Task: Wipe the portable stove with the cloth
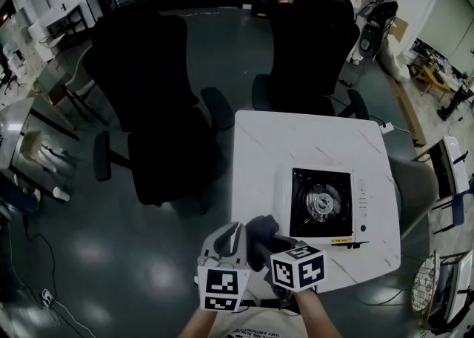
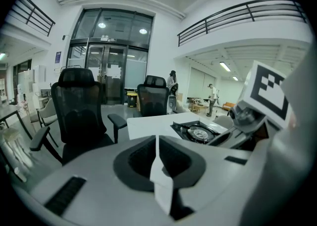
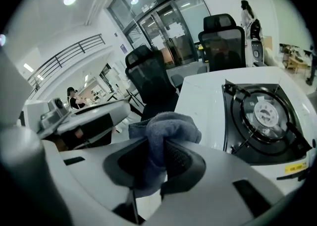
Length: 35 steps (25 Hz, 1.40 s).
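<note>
Head view has us looking steeply down on both grippers, held close side by side at the bottom centre of the frame. They sit at the near edge of the white table (image 1: pixel 296 144) with the wrists coming up from below. The left gripper (image 1: pixel 234 231) hangs just off the table's near-left corner, over the floor (image 1: pixel 111 255). Left gripper view shows its jaws pressed together, meeting in a thin line with nothing between them (image 2: pixel 157 153).

The right gripper (image 1: pixel 265 244) is just beside it, over the table's near edge. Right gripper view shows its jaws (image 3: pixel 161 158) clamped on the grey-blue cloth (image 3: pixel 166 128). The cloth is bunched into a folded lump that bulges up and forward past the jaw tips, and the rest trails down between them. We cannot tell whether it touches the tabletop.

The portable stove (image 1: pixel 320 201) sits flat on the right half of the table, ahead and to the right of the cloth and apart from it. From above it looks nearly square, a little longer across than deep. Its black burner top is on the left, and its white control strip runs along the side facing the table's right edge.

Two black office chairs (image 1: pixel 148 84) stand beyond and to the left of the table on a dark, glossy floor. Left gripper view takes in tall glass doors (image 2: pixel 106 66) and a railed upper gallery (image 2: pixel 237 14) in a bright, white-walled hall.
</note>
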Available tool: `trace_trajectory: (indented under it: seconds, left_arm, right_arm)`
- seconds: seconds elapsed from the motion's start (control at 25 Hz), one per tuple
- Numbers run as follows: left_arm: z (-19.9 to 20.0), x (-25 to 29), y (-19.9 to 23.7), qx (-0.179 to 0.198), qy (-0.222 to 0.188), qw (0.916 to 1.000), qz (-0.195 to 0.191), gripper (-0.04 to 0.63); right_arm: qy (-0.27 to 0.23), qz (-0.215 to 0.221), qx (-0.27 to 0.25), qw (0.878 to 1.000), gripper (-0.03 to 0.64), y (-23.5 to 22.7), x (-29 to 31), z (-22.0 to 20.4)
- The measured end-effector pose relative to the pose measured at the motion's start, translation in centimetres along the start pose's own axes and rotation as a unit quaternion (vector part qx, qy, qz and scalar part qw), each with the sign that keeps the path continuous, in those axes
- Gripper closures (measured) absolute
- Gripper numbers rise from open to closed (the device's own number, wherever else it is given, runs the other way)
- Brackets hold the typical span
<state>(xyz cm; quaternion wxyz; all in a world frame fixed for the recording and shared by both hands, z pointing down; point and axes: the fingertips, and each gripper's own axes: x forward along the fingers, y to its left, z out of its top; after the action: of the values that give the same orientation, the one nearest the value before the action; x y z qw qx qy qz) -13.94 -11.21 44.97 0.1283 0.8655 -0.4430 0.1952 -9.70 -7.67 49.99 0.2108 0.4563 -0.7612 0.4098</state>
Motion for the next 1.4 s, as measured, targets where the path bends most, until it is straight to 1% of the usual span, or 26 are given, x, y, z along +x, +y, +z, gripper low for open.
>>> trace_trajectory:
  seconds: [0.24, 0.4, 0.72, 1.0, 1.4]
  left_arm:
    - [0.1, -0.2, 0.3, -0.006, -0.002, 1.0, 0.006, 0.565]
    - [0.2, -0.6, 0.4, -0.01, -0.003, 0.9999, 0.011, 0.565]
    - [0.9, -0.6, 0.8, -0.009, -0.01, 0.9997, 0.019, 0.565]
    - [1.2, -0.6, 0.8, -0.007, -0.014, 0.9996, 0.023, 0.565]
    - [1.4, -0.6, 0.5, -0.005, -0.017, 0.9996, 0.023, 0.565]
  right_arm:
    - [-0.065, -0.032, -0.015, 0.997, 0.528, 0.0, -1.1, 2.5]
    - [-0.084, -0.036, -0.023, 0.996, 0.528, 0.4, -1.7, 2.9]
    - [-0.141, -0.048, -0.022, 0.989, 0.527, 0.6, -3.1, 4.2]
    - [-0.159, -0.053, -0.018, 0.986, 0.527, 0.3, -4.0, 4.4]
    - [-0.157, -0.05, -0.018, 0.986, 0.528, 0.0, -4.2, 4.1]
